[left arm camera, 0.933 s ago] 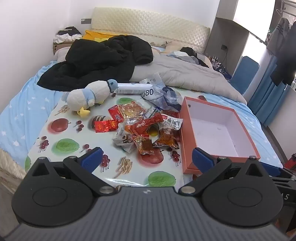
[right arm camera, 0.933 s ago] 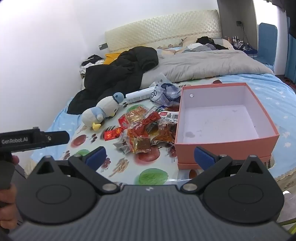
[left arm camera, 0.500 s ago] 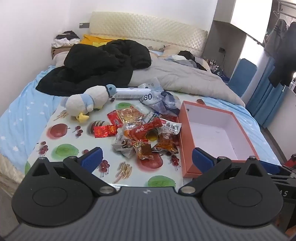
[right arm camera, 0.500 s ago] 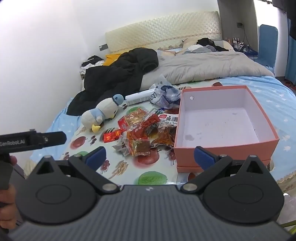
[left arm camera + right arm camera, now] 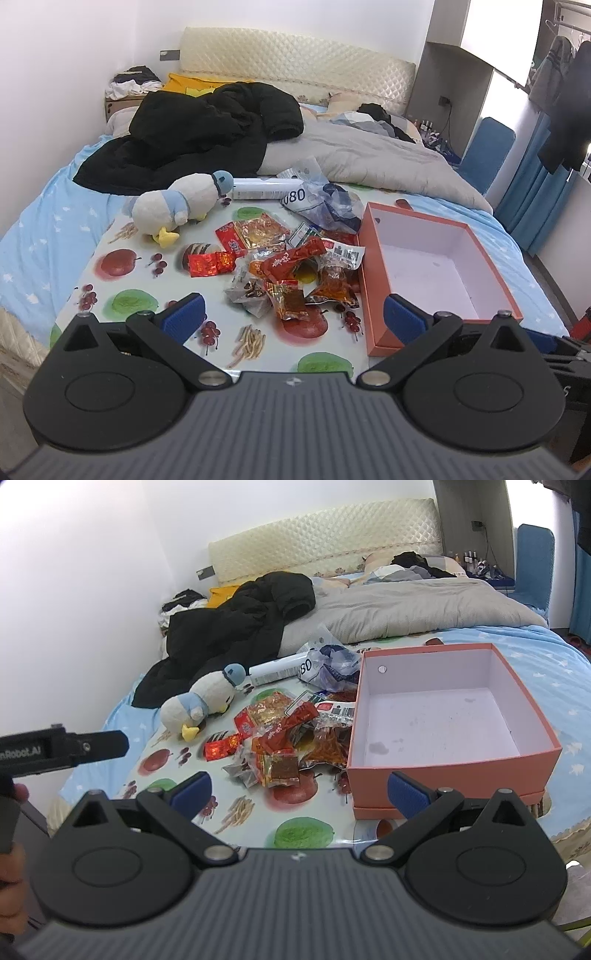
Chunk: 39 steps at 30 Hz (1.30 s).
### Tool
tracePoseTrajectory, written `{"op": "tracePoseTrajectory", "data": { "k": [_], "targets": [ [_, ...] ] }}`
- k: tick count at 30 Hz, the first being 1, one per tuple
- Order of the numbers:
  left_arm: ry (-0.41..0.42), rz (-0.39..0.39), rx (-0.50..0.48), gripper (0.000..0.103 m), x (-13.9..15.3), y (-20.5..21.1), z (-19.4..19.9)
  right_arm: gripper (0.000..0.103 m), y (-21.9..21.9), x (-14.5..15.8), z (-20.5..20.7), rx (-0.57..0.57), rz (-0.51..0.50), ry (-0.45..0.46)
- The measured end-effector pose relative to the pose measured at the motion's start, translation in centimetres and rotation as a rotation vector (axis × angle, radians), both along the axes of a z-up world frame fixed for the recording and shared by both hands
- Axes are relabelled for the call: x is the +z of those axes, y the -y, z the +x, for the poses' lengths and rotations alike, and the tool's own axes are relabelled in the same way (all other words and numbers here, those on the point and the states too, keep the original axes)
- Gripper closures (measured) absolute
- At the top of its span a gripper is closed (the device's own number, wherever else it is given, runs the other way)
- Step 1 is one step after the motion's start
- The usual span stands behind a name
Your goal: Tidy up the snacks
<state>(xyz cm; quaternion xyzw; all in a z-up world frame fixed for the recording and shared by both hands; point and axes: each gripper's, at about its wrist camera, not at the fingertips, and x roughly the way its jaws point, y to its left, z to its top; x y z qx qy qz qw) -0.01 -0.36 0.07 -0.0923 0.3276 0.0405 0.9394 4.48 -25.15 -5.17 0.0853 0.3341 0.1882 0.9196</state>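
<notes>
Both the left gripper (image 5: 293, 315) and the right gripper (image 5: 299, 788) hang with jaws spread wide and empty above the near edge of the fruit-print table mat (image 5: 122, 280). The heap of snack packets (image 5: 288, 269) lies ahead between the left jaws, touching the empty orange box (image 5: 443, 771) beyond the right-hand jaw

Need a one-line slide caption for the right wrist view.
Open right gripper faces a snack packet pile beside an empty pink box on a fruit-print table.

A fruit-print board (image 5: 122, 280) on the bed (image 5: 33, 229) carries snack packets (image 5: 291, 266), a box (image 5: 436, 266) and a plush duck (image 5: 177, 206).
</notes>
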Motion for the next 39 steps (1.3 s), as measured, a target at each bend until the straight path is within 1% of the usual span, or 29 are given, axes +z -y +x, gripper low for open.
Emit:
{"op": "tracePoseTrajectory", "data": {
  "k": [11, 20, 24, 30, 35, 39],
  "targets": [
    [-0.027, -0.011, 0.001, 0.000, -1.3, -0.4, 0.7, 0.000, -0.7, -0.7, -0.3, -0.010, -0.017, 0.026],
    [-0.020, -0.013, -0.007, 0.000, -1.5, -0.4, 0.6, 0.000, -0.6, -0.8, -0.7, -0.010, -0.016, 0.033],
    [-0.034, -0.016, -0.014, 0.000, -1.5, -0.2, 0.7, 0.000, -0.5, -0.9, -0.8, -0.006, -0.012, 0.036],
    [-0.013, -0.008, -0.037, 0.000, -0.8, 0.5, 0.5, 0.000, -0.5, -0.8, -1.0, -0.012, -0.009, 0.047],
    [-0.019, -0.018, -0.047, 0.000, -1.0, 0.5, 0.4, 0.000, -0.7, -0.7, -0.9, -0.015, -0.016, 0.044],
    [-0.020, -0.010, -0.043, 0.000, -1.2, 0.5, 0.3, 0.000, -0.7, -0.7, -1.0, -0.022, -0.021, 0.053]
  ]
}}
